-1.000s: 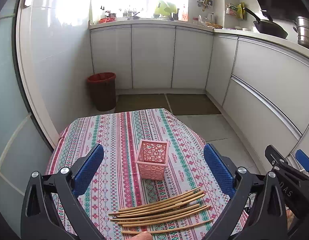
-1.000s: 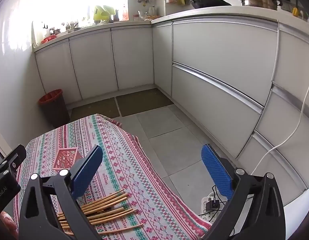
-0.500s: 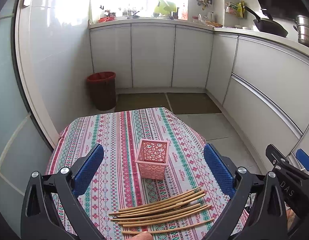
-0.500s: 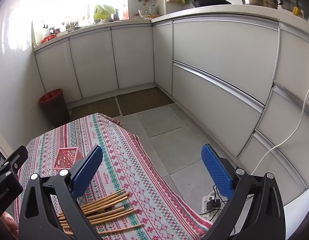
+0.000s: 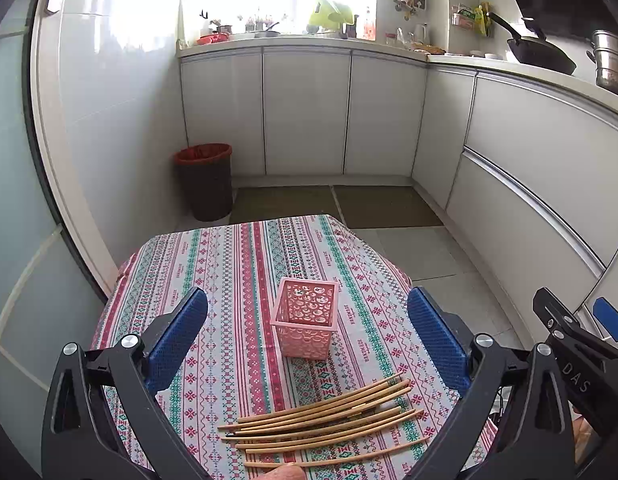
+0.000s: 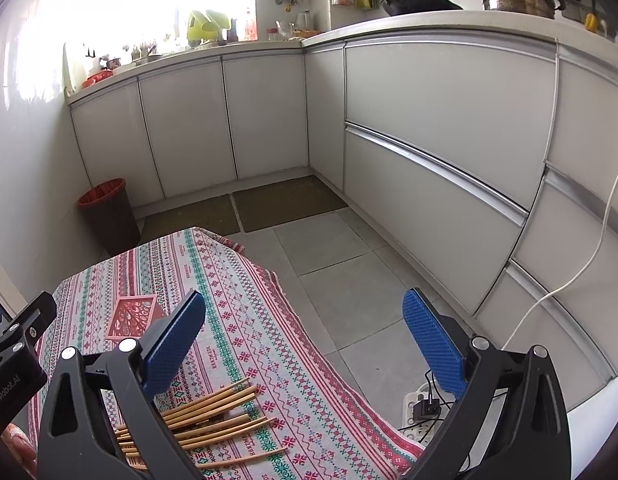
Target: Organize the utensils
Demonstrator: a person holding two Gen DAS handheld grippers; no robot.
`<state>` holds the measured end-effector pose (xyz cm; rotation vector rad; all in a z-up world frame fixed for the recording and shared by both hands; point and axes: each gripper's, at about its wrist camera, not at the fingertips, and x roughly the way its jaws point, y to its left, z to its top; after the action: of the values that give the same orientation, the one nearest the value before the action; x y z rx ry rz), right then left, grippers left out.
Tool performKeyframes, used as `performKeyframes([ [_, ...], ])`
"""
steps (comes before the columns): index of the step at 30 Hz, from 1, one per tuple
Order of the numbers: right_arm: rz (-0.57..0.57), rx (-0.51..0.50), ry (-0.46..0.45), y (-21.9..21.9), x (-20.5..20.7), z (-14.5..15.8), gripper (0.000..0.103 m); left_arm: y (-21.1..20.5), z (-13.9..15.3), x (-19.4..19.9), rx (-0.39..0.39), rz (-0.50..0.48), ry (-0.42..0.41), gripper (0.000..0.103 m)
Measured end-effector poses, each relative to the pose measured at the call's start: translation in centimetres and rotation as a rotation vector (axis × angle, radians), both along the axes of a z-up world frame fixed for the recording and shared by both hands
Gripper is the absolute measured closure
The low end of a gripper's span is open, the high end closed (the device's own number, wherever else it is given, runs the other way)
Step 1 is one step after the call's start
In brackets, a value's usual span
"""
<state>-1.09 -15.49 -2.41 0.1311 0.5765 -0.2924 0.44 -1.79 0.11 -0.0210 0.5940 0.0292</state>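
**Two open grippers held above a table with chopsticks and a pink basket**

A small table covered by a striped, patterned tablecloth (image 5: 237, 280) is seen from above in a kitchen with white cabinets. A pink perforated plastic basket (image 5: 305, 324) stands upright near the middle of the table, with nothing visible inside it. A loose bundle of wooden chopsticks (image 5: 325, 420) lies flat on the cloth near the table's near edge, just apart from the basket, with one chopstick lying slightly separate, closest to that edge.

The left gripper (image 5: 307, 332) is held above the table, its blue-padded jaws spread wide and nothing held between them; the basket is framed between them. The right gripper (image 6: 305, 340) is held over the table's right edge, its jaws likewise spread wide and empty, with the chopsticks below its left finger and grey floor tiles beyond.

A dark waste bin with a red liner (image 5: 205, 180) stands on the floor beyond the table's far edge.
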Motion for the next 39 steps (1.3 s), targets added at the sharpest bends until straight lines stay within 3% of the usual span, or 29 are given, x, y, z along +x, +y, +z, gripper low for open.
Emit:
performKeyframes([
  [18, -0.006, -0.011, -0.067, 0.1, -0.5, 0.4, 0.007, -0.3, 0.5, -0.1, 0.011, -0.005, -0.015, 0.007],
  [32, -0.008, 0.006, -0.056, 0.0, -0.4, 0.4, 0.007, -0.5, 0.3, 0.1, 0.019, -0.012, -0.002, 0.007],
  [35, -0.018, 0.015, -0.031, -0.4, -0.2, 0.1, 0.007, -0.9, -0.4, 0.9, 0.023, -0.052, 0.042, 0.007],
  [39, -0.051, 0.043, 0.034, -1.8, 0.4, -0.6, 0.007, -2.3, -2.6, 2.8, 0.026, -0.172, 0.187, 0.007],
])
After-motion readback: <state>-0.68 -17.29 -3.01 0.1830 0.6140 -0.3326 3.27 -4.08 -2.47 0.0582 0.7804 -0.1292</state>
